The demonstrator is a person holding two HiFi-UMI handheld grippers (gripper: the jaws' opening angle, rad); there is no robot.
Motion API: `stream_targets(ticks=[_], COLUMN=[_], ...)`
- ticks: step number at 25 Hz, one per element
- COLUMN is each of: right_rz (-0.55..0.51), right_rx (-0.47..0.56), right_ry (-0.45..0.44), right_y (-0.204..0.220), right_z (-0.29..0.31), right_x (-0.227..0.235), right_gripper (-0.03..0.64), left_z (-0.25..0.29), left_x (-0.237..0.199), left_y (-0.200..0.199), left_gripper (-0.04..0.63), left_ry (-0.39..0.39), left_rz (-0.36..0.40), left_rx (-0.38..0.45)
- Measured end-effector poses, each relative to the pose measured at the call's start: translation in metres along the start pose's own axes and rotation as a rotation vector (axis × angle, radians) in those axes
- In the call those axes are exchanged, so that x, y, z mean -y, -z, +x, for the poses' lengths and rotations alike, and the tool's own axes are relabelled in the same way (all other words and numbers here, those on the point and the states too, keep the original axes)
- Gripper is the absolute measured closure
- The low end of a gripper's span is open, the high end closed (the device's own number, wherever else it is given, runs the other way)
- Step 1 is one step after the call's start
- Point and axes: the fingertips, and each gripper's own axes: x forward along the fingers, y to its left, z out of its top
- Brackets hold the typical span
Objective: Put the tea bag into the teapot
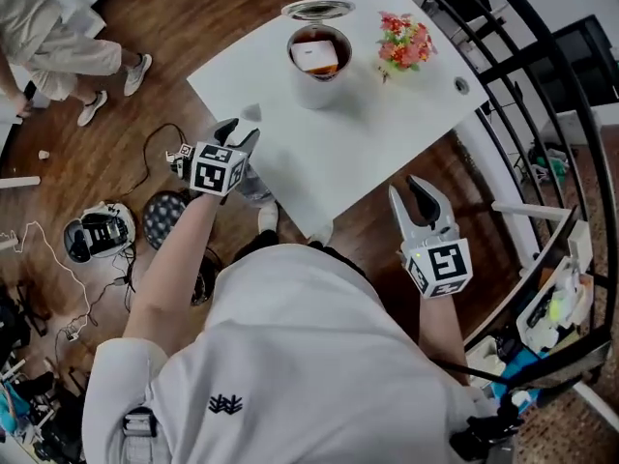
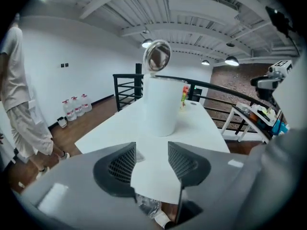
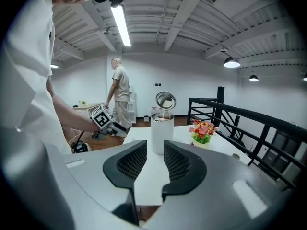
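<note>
Hovering by the desk edge: left gripper and right gripper are both showing jaws apart, empty; teapot sitting lid-up.

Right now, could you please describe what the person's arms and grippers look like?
The left gripper and right gripper each have a pale grey body, two dark mesh-textured pads and a cube with black-and-white square markers. The person wears a white short-sleeved shirt with a small dark logo.
</note>
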Motion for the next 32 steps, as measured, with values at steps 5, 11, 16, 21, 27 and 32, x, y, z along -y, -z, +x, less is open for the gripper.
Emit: stream_targets(ticks=[5, 11, 16, 21, 27, 32], right_rz=[0.008, 0.022, 0.018, 0.023, 0.019, 0.023], right_rx=[-0.029, -0.077, -0.101, -0.100, -0.076, -0.049], right_ry=[0.055, 0.084, 0.109, 0.129, 0.135, 0.136], right_y=[-0.006, -0.006, -0.006, -0.004, -0.006, -0.007], right_z=[0.004, 0.005, 0.004, 0.000, -0.002, -0.004], right_x=[0.000, -0.009, -0.013, -0.014, -0.019, -0.020], right_gripper=[0.515, 0.515, 0.515, 0.515, 0.515, 0.515], left_z=[0.054, 0.091, 0.109, 0.115, 0.103, 0.066], left_x=[-0.029, -0.044, -0.052, -0.056, -0.058, -0.041], left_y=[0.016, 0.038, 0.052, 0.053, 0.052, 0.013], left_gripper=[0.410, 0.410, 0.410, 0.464, 0.554, 0.555], left_ry=[-0.009, 0.000, -0.018, -0.034, -0.029, 0.014], left_rz=[-0.013, -0.001, 0.011, 0.032, 0.047, 0.117], left_rx=[-0.082, -0.151, -0.202, -0.201, -0.200, -0.109])
